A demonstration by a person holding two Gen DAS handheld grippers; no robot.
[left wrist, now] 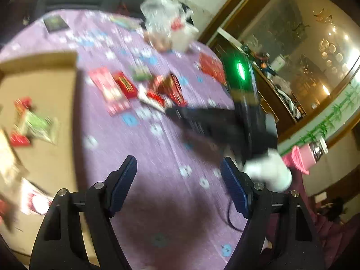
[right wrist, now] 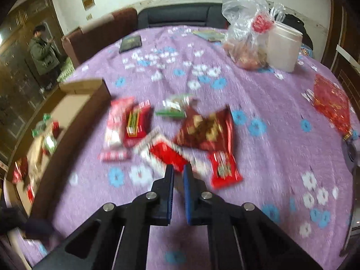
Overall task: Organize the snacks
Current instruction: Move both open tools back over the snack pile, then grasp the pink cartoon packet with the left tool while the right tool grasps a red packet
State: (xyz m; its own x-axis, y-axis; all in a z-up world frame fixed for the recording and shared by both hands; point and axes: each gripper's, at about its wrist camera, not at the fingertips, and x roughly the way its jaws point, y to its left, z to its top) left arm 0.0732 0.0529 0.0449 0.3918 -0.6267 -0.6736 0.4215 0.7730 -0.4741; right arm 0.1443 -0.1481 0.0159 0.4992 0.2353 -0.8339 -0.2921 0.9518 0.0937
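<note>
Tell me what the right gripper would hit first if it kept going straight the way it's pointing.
Most likely the red-and-white snack packet lying just beyond the right gripper; its shut tips sit at the packet's near edge, though blur hides whether they touch.

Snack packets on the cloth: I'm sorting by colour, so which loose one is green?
The small green-and-white packet, lying beyond the red packets; it alone isn't red.

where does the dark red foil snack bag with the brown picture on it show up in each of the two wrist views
Left wrist view: the dark red foil snack bag lies just above centre, beyond the right gripper's tips.
Right wrist view: it lies at centre, just past the closed tips of that gripper.
Shared landmark: the open brown cardboard box at the left edge of both views, on the purple flowered tablecloth.
</note>
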